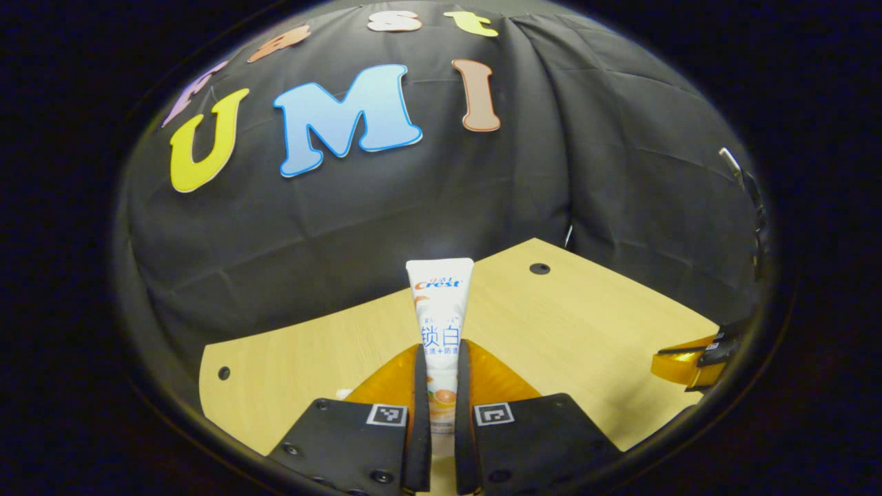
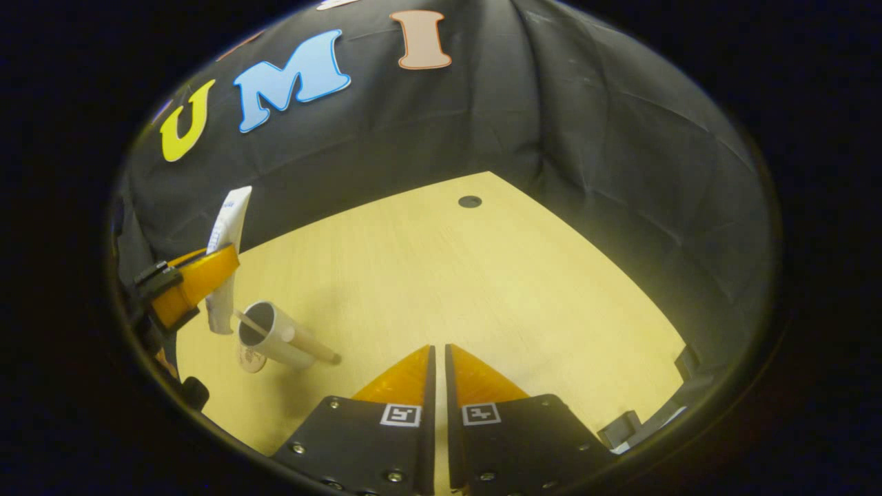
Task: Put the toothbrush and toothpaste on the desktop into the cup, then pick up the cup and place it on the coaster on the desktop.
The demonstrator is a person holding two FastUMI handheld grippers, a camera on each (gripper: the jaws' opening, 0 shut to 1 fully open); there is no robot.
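Two fingers of the left gripper [image 1: 442, 413] are pressed against the sides of the toothpaste [image 1: 439, 313], which is held clear of the desktop [image 1: 551, 317] with its long axis running up and away from the jaws, crimped end uppermost. In the right gripper view the same tube [image 2: 231, 213] is seen standing nearly upright in the left gripper [image 2: 200, 279] at the far left, and the cup [image 2: 275, 335] is found just below and slightly to the right of the tube's lower end, mouth tilted towards the camera. A thin stick, taken to be the toothbrush [image 2: 289, 337], is seen lying across the cup's rim, though it cannot be told how far it sits inside. A small round shape, possibly the coaster [image 2: 249, 359], is glimpsed at the cup's base; it is too small to be sure. The right gripper [image 2: 439, 386] is seen with its fingers drawn nearly together on nothing, over bare desktop well apart from the cup. The left hand is judged much the nearer, so a short descent of the tube along its own axis into the mouth is what the coming move appears to call for.
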